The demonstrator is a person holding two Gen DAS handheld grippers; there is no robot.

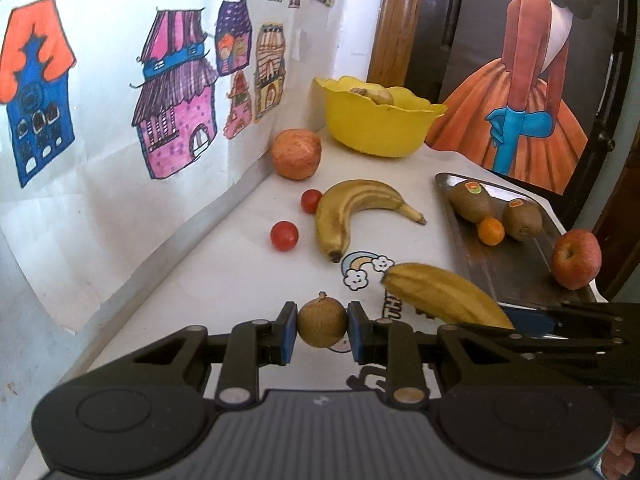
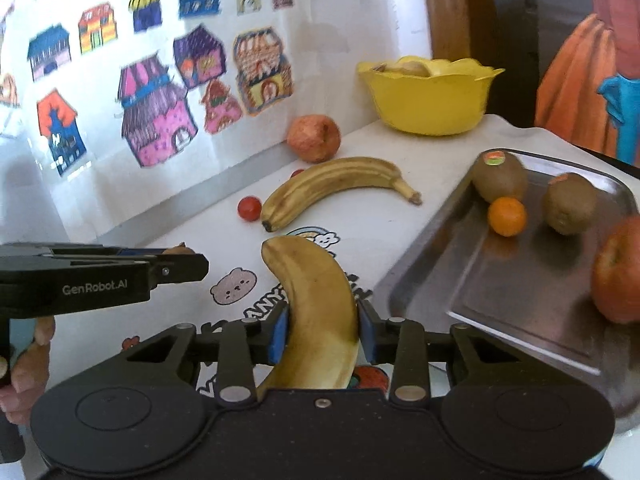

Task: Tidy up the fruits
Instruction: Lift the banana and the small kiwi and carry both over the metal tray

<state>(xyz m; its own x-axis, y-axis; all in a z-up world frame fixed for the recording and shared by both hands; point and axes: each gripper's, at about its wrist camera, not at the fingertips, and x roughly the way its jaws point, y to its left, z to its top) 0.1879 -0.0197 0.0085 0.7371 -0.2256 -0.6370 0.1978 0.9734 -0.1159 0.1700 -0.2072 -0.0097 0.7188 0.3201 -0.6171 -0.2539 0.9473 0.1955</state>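
Note:
My left gripper is shut on a small round brown fruit, held above the white table. My right gripper is shut on a yellow banana, which also shows in the left wrist view. A second banana lies on the table with two cherry tomatoes beside it. A metal tray on the right holds two kiwis, a small orange and a red apple. A yellow bowl stands at the back.
A large reddish fruit sits by the wall near the bowl. Drawings of houses cover the left wall. A painting of a dress leans behind the tray. The left gripper's body shows at the left of the right wrist view.

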